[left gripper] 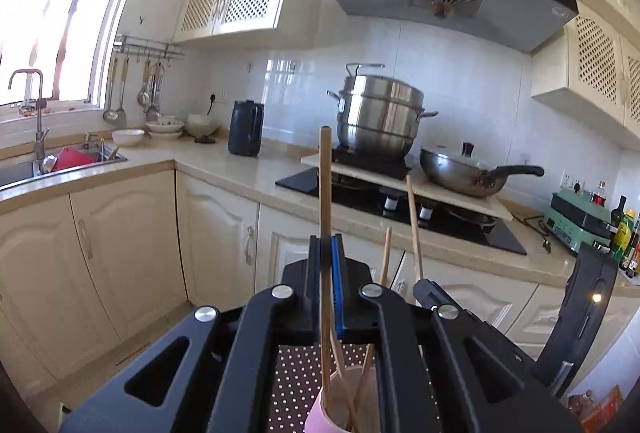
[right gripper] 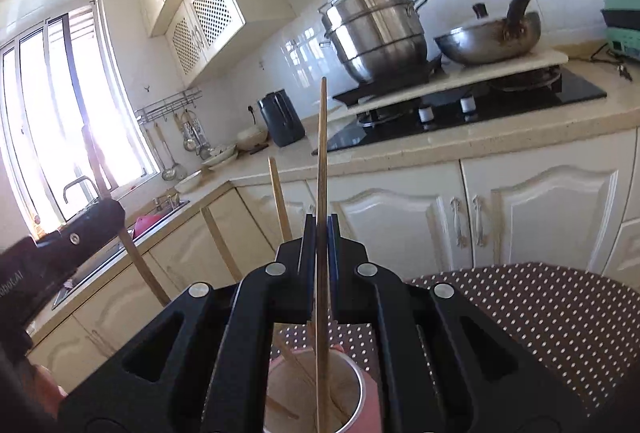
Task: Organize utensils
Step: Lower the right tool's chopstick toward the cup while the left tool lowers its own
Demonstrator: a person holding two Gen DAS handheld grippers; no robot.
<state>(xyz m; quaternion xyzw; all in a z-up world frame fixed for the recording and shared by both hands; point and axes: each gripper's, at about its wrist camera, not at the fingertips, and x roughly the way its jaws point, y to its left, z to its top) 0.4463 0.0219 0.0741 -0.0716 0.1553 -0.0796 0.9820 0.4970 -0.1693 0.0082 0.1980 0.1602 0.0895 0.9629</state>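
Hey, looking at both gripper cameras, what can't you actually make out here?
- Left wrist view: the pink cup's base and far side, cut off by the bottom edge and the left gripper.
- Right wrist view: the chopstick's lower tip, cut off by the bottom edge inside the cup.
- Left wrist view: the sink's contents, too small to identify.

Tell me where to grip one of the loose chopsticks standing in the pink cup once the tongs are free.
Probably the bare upper shaft of the loose chopstick, well above the pink cup rim. It leans out of the cup with its top end free, so come in from the side, pads either side of the shaft. Both the left tongs and right tongs are each shut on a chopstick.
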